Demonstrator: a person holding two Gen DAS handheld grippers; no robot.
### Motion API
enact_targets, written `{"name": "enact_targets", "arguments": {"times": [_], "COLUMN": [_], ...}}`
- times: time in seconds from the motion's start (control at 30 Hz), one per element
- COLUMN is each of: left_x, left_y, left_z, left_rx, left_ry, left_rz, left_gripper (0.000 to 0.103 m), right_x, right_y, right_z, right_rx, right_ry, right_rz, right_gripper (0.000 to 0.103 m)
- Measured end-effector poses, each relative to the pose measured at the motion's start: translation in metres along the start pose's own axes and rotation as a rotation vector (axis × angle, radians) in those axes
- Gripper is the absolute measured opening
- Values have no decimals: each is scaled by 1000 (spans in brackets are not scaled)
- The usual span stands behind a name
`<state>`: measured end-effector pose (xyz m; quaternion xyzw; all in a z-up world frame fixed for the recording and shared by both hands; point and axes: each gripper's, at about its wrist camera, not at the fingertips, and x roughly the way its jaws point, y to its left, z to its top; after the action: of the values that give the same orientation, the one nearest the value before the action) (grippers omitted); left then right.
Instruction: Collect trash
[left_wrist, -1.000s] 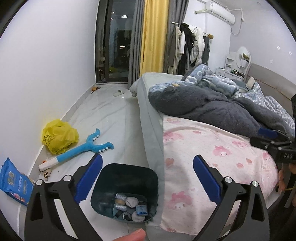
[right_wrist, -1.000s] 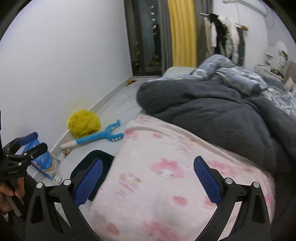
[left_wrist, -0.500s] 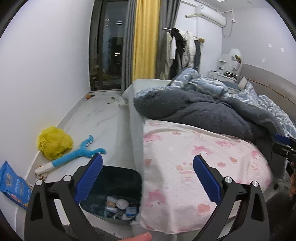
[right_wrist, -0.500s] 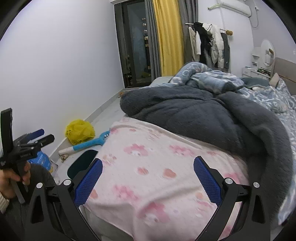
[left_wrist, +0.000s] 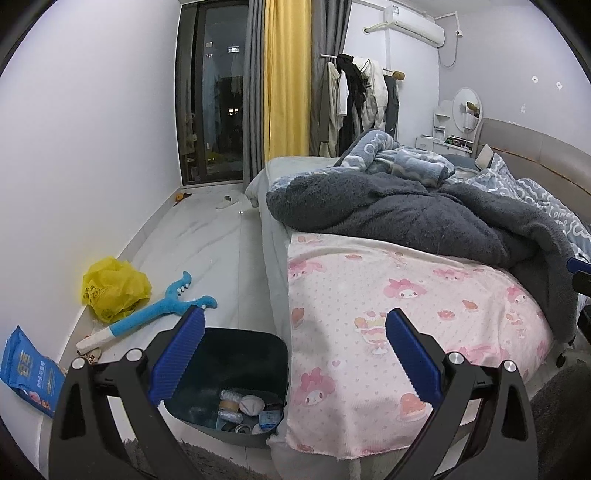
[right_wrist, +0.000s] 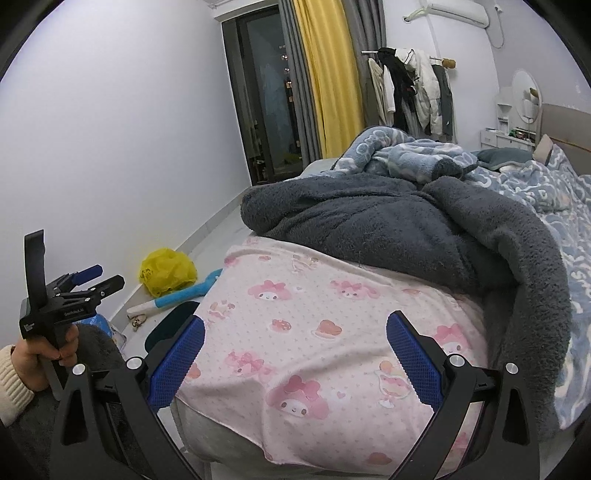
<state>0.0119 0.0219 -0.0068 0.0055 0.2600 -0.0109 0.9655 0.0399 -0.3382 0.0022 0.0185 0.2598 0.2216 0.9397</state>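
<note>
A dark trash bin (left_wrist: 236, 354) stands on the floor against the bed's near corner, with several pieces of trash (left_wrist: 247, 406) in its bottom. My left gripper (left_wrist: 293, 354) is open and empty, held above the bin and the bed's edge. My right gripper (right_wrist: 295, 354) is open and empty over the pink sheet (right_wrist: 314, 306). The left gripper also shows at the left in the right wrist view (right_wrist: 92, 280), held in a hand. The bin's rim (right_wrist: 177, 317) peeks out beside the bed there.
A yellow plastic bag (left_wrist: 114, 288), a blue and white toy (left_wrist: 155, 314) and a blue packet (left_wrist: 29, 373) lie on the floor by the left wall. A grey blanket (left_wrist: 406, 214) is heaped on the bed. A slipper (left_wrist: 225, 202) lies near the balcony door.
Both grippers have pulled back and risen from the bin, so more of the bed and room shows. Both stay open and empty.
</note>
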Motion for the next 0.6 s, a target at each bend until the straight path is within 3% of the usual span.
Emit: {"name": "enact_targets", "arguments": {"times": [0.6], "left_x": [-2], "left_y": [-8], "left_z": [-3], "left_rx": [35], "left_ry": [-10], "left_rz": [1], "left_gripper": [100], "right_x": [-2], "right_y": [-4], "right_z": [0], "right_rx": [17], "right_ry": [-4], "right_rz": [6], "right_gripper": [100]}}
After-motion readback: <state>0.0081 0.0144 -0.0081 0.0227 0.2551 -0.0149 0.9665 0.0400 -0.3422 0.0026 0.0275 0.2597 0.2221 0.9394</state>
